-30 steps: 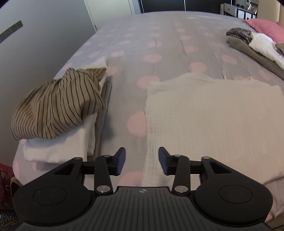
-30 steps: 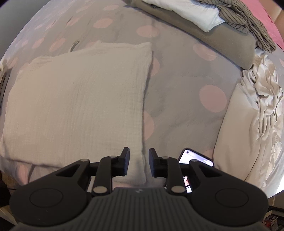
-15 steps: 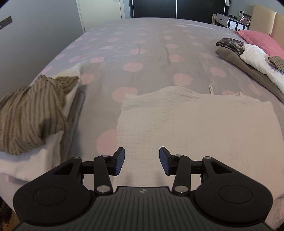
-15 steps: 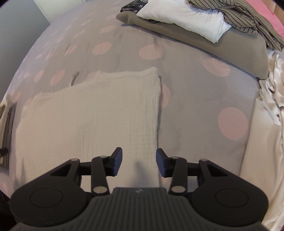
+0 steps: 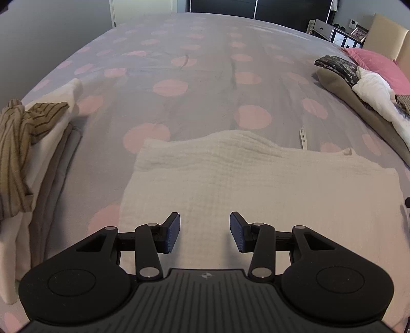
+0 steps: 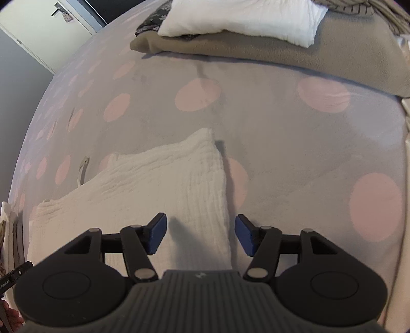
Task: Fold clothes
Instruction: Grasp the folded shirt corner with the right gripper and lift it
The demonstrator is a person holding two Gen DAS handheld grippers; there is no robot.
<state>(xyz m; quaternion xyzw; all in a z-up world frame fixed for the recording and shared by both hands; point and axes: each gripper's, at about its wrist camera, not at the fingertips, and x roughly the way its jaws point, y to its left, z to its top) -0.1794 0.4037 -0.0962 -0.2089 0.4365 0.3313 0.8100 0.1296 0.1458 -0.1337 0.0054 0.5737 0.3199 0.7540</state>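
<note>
Both grippers have come down closer to the cream garment (image 5: pixel 256 184) since a second ago, and the phone that sat by the right one has dropped out of view. That garment is the thing to fold: it lies flat and partly folded on the spotted bed (image 5: pixel 194 84), at the near edge.

The left gripper (image 5: pixel 205 231) hovers over the garment's near-left part with its jaws spread and nothing between them. The right gripper (image 6: pixel 200 234) has its jaws opening right now, straddling the garment's right edge without pinching it.

If it were me, I'd get each gripper down onto a near corner of the garment, pinch every layer of that thick crinkly cloth, then lift both sides together and carry them evenly to the far edge so it doesn't skew.

The left view shows the striped shirt (image 5: pixel 18 143) on a white pile left of the garment, plus a pink pillow (image 5: pixel 376 66) far right of it. Only the right view shows the garment's right edge and far-right corner up close, and the white folded piece (image 6: pixel 243 18) on the brown blanket (image 6: pixel 294 56) beyond it.
</note>
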